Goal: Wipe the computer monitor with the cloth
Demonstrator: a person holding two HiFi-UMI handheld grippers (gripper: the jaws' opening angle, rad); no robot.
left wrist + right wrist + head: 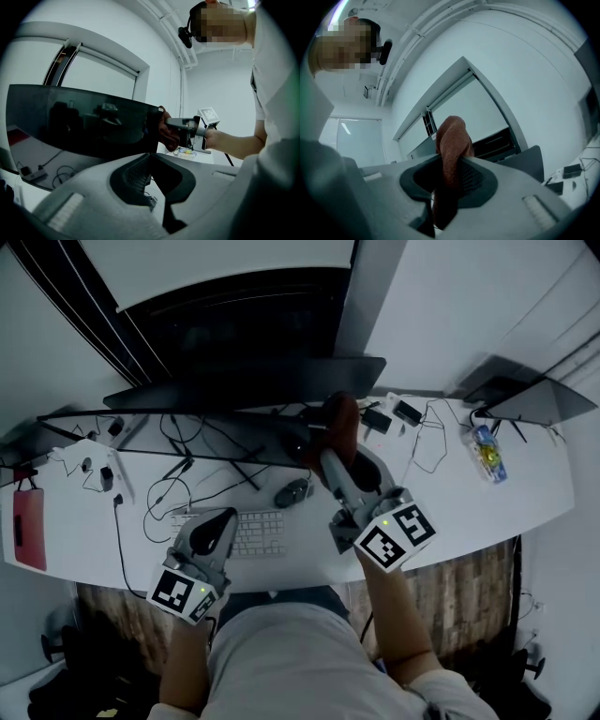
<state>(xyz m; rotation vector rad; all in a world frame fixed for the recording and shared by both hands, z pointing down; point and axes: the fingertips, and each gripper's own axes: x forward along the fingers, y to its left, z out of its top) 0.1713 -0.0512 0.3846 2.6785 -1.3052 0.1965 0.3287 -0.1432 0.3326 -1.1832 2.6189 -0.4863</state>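
Observation:
A wide dark monitor (234,385) (79,122) stands across the back of the white desk (450,502). A rust-brown cloth (339,423) (452,136) is clamped in my right gripper (330,460) (450,176), which is shut on it. In the left gripper view the cloth (166,131) sits against the monitor's right edge, with the right gripper behind it. My left gripper (218,519) (152,173) hovers low over the keyboard, well short of the screen. Its jaws are together with nothing between them.
A white keyboard (258,532) and a dark mouse (292,491) lie in front of the monitor among loose cables (169,488). A red folder (28,526) is at the far left. At the right are adapters (405,412), a small colourful packet (487,452) and another dark screen (530,399).

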